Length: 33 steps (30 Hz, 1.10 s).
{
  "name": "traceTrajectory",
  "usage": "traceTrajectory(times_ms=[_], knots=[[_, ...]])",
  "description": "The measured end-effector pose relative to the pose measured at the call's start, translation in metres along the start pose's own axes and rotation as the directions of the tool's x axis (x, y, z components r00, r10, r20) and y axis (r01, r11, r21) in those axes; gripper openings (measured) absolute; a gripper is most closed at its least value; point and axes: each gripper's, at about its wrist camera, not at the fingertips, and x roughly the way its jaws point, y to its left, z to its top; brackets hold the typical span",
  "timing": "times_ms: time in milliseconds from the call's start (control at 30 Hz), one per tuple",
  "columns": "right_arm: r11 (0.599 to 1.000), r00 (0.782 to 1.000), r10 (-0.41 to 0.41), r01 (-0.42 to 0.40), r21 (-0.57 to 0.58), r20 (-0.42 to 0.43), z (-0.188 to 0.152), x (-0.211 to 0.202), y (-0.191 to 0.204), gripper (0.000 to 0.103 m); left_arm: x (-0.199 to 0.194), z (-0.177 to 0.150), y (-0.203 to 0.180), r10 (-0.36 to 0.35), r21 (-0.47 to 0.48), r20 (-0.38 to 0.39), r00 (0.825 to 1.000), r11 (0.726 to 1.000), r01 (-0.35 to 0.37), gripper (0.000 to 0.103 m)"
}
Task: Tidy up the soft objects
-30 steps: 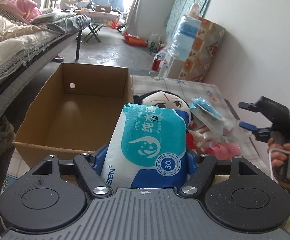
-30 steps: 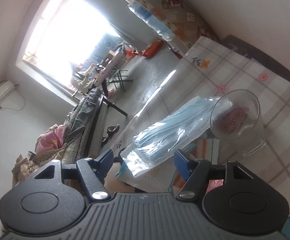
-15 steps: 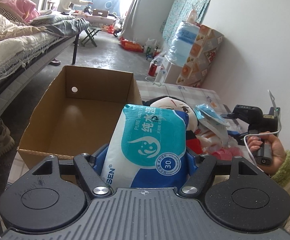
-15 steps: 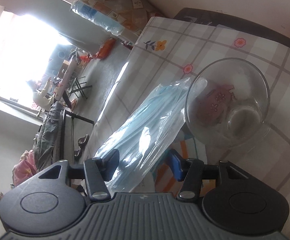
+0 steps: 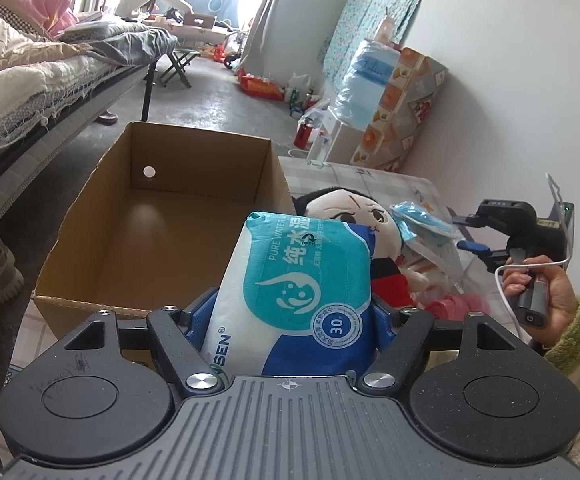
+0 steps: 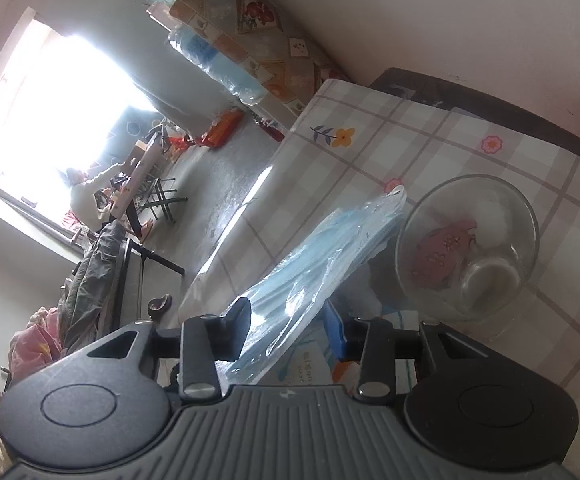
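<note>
My left gripper is shut on a white and teal pack of wet wipes, held upright just before the near wall of an open cardboard box. Behind the pack lies a plush doll with black hair and red clothes. A clear bag of blue face masks rests on the checked tablecloth. My right gripper straddles its near end and its jaws are closing, with the bag between them and the right pad still a little off the plastic. In the left wrist view the right gripper reaches toward that bag.
A glass bowl with pink and white items stands just right of the mask bag. A hand in a green cuff holds the right gripper. A bed runs along the left. A water bottle and patterned box stand beyond the table.
The right gripper's jaws have narrowed around the mask bag while it moved in closer and lower, toward the bowl. The left gripper with the wipes pack has come slightly nearer the box.
</note>
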Motion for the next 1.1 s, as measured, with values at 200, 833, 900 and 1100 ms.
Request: traceTrajectory(times_ms=[200,833,900,1100], knots=[[0.999,1.000,-0.002,0.003,0.048,-0.024,0.001,0.017,-0.002,0.040,-0.003,0.000,0.005,0.002,-0.012,0.008,1.000,1.000,-0.002,0.073],[0.985,0.998,0.049,-0.043,0.165,-0.034,-0.001,0.036,-0.014,0.035,-0.016,-0.002,0.018,0.032,-0.019,0.042,0.999,0.999,-0.031,0.070],[0.991,0.998,0.064,-0.061,0.119,-0.017,0.000,0.026,-0.010,0.035,-0.027,-0.009,0.023,0.038,-0.019,0.045,0.998,0.999,-0.037,0.078],[0.991,0.991,0.130,-0.130,0.033,0.009,0.001,-0.005,-0.002,0.035,-0.042,-0.028,0.037,0.087,-0.072,-0.029,0.996,0.993,-0.089,0.078]])
